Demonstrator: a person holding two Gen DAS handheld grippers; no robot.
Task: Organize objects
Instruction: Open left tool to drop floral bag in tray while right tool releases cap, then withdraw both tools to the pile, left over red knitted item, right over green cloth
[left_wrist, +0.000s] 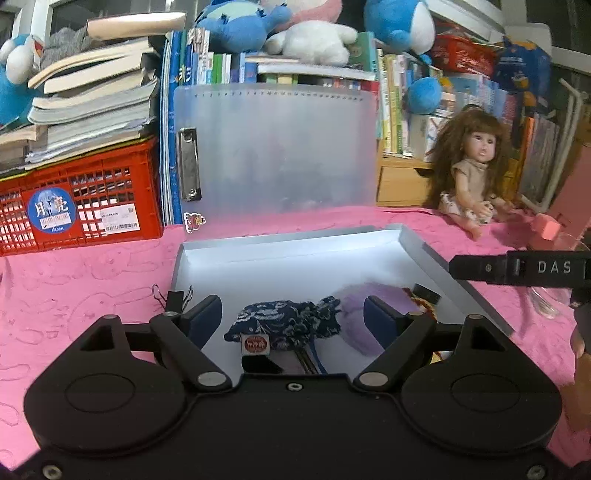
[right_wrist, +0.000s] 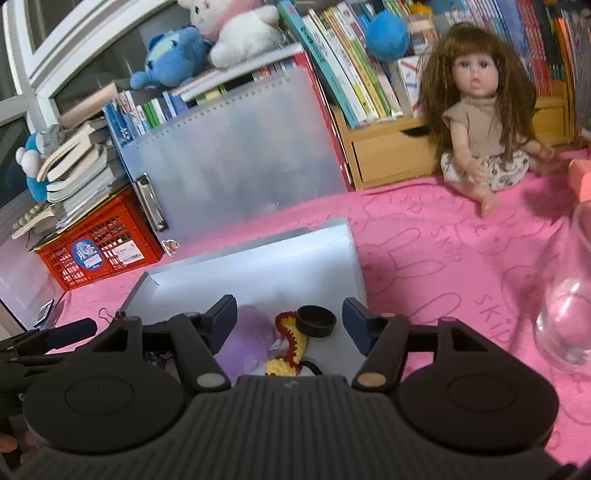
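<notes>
Both grippers hover over the near end of the shallow grey box, jaws spread wide w/ nothing pinched: left gripper has the dark blue patterned pouch lying between and below its fingers, pads not touching it; right gripper sits above the small black cap and the red/yellow crochet piece, also clear of both. Progress, my read: 4 items already in the box – blue pouch, purple pouch beside it, crochet piece, black cap – all bunched at the near end, far half of the box bare. Looks like a drop-off is done for these. Left to do, prob.: binder clip sits on the pink cloth just outside the box's left near corner; clear glass and pink block stand off to the right, doll sits further back. Can't tell which of those belong in the box. Around: frosted clipboard leaning upright behind the box, red crate w/ stacked books on top at left, plush toys and book rows at back. In the way: glass is near the right gripper's side, easy to knock on a swing right; the 2 grippers are close together over the same end of the box.
</notes>
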